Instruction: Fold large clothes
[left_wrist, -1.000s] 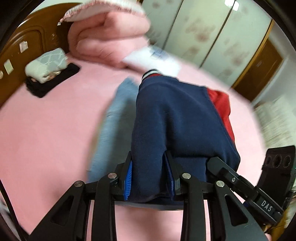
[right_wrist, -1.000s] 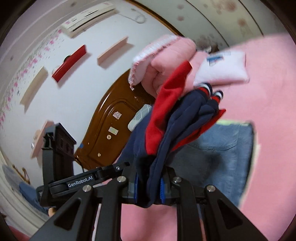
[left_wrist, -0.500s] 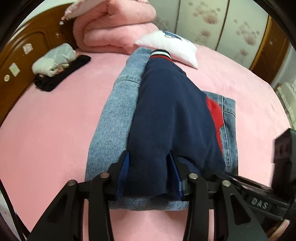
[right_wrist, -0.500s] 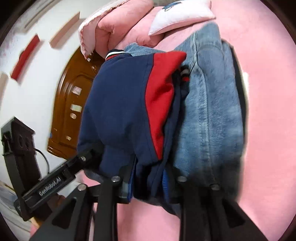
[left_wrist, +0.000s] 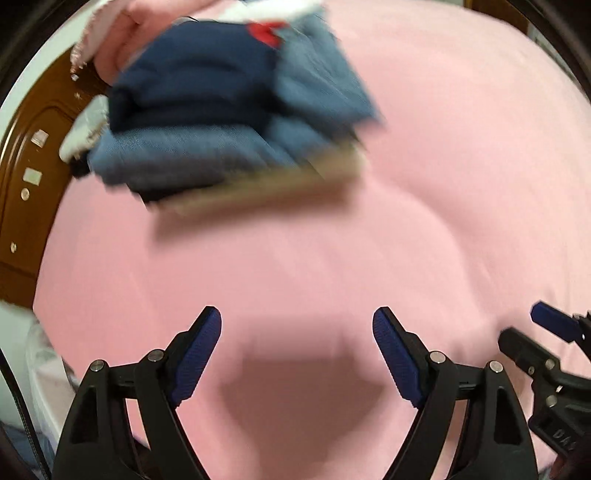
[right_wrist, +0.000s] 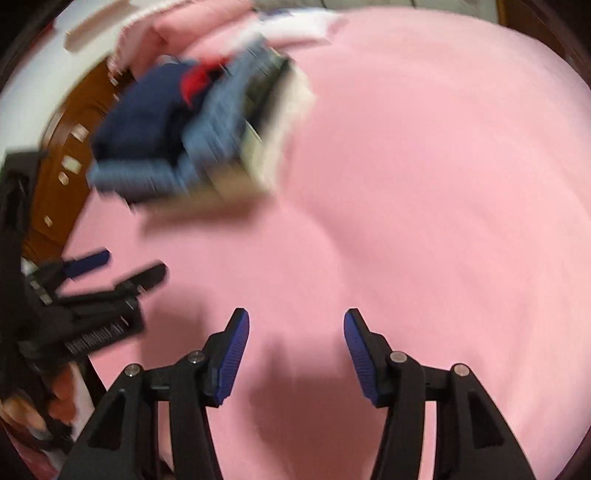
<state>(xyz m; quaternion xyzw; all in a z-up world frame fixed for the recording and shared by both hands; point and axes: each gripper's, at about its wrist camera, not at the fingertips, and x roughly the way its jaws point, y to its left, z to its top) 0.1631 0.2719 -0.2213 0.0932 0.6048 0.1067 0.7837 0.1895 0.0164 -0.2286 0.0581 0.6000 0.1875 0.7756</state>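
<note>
A folded navy and red garment (left_wrist: 195, 70) lies on top of folded blue denim clothes (left_wrist: 314, 88) on the pink bed, at the upper left of the left wrist view. The same stack shows in the right wrist view: the navy garment (right_wrist: 140, 110) on the denim (right_wrist: 218, 110). Both views are motion-blurred. My left gripper (left_wrist: 297, 325) is open and empty, well back from the stack over bare pink sheet. My right gripper (right_wrist: 295, 328) is open and empty too, also back from the stack. The left gripper also shows at the left edge of the right wrist view (right_wrist: 118, 269).
The pink bed sheet (left_wrist: 424, 184) fills most of both views. A brown wooden headboard (left_wrist: 26, 155) stands at the left. A pink quilt (left_wrist: 110, 40) and a white pillow (right_wrist: 295, 26) lie behind the stack.
Both grippers have let go of the navy garment and opened. They have pulled back, so the stack now lies far ahead on the bed.
</note>
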